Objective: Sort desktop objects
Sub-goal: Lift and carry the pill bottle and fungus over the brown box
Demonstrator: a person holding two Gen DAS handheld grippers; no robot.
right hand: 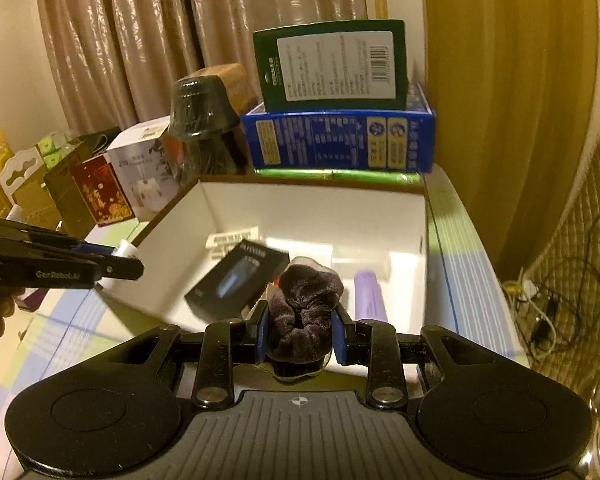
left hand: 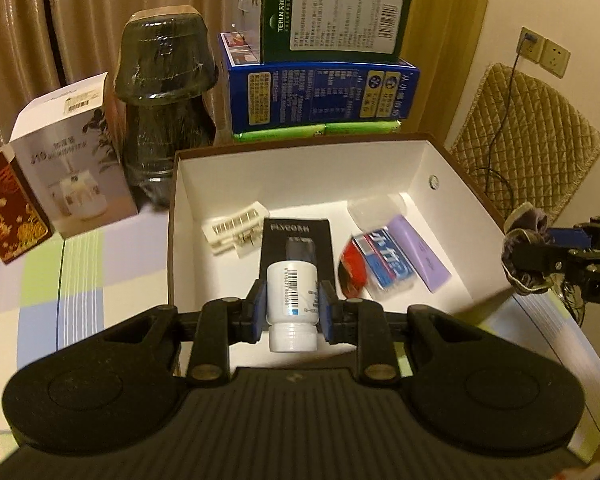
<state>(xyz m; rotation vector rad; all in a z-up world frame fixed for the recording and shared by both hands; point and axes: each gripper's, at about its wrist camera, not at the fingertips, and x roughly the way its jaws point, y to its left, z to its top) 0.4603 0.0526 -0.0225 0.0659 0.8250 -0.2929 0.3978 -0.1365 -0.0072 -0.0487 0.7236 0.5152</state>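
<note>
While your left claw point(left hand: 293, 309) clamped the white bottle point(left hand: 292, 304), your right claw point(right hand: 301, 334) gripped the dark scrunchie point(right hand: 306, 308), both at lower centre, above the white box point(left hand: 300, 172).

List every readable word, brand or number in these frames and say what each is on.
"FLYCO", upside down: black box in the white tray.
"TERUN": green box on the blue box.
"GenRobot.AI": left gripper.
"J10": white carton.
Barcode digits on the white bottle, and all fine print on the boxes: too small or blurred.
</note>
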